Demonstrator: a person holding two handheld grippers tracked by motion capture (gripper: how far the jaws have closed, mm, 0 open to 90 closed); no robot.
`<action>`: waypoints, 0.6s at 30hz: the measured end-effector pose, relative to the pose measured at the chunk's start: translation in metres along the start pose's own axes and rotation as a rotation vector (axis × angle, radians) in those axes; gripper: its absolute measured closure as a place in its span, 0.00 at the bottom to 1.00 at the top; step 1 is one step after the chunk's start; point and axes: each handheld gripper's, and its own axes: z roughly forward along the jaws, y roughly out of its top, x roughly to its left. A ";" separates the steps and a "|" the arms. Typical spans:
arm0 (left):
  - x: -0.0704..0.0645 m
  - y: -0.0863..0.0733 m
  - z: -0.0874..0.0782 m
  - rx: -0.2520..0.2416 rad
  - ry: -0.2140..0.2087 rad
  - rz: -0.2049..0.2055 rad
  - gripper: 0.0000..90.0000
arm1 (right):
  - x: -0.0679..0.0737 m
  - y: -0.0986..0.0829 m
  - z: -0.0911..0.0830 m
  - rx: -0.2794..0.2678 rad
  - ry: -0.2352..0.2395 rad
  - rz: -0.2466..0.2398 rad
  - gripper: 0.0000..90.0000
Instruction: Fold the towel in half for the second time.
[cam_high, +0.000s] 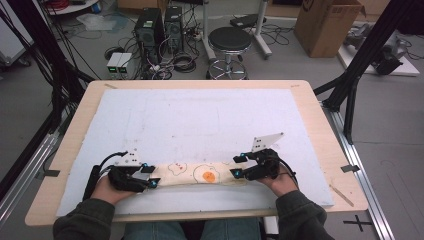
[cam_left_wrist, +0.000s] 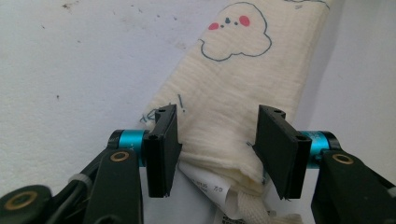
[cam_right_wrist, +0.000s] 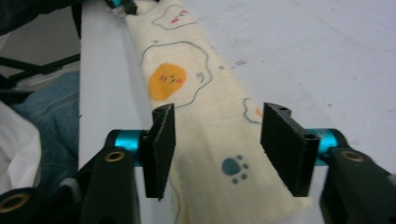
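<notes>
While both ends get lined up: the cloth (cam_high: 200, 173) is folded into a long narrow strip and lies flat along the near edge of the table (cam_high: 70, 145), on the white mat (cam_high: 200, 120).

Cloth: cream muslin with little printed drawings, an orange egg face, a cloud with pink cheeks, a blue paw. One end has a white label and a tape loop poking out of the fold, seen in the left gripper view.

Left tongs (cam_high: 150, 181): jaws apart, straddling the strip's left end. Fabric sits between them but nothing is pinched.

Right tongs (cam_high: 235, 167): jaws apart too, one on each side of the strip's right end, near the paw print. No grip here either.

Step in hand: my read is it's the pause between folds. The long fold looks finished and each hand is parked at an end, ready to grab.

Next move: probably close one pair of tongs on an end, catching all the layers at once, then carry that end over toward the other to halve the strip.

Watch out for: the label end is bunchy, so a shallow pinch might grab only the top layer and let the fold fall open.
</notes>
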 end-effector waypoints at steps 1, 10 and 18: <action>0.000 0.000 0.000 -0.002 0.000 -0.002 0.55 | -0.002 0.001 0.001 0.010 -0.016 0.000 0.56; -0.001 0.000 0.000 0.003 0.006 0.004 0.55 | 0.003 -0.010 0.018 0.160 -0.071 -0.025 0.50; -0.001 -0.002 0.000 -0.003 0.009 0.004 0.55 | 0.007 -0.017 0.014 0.158 -0.091 -0.060 0.47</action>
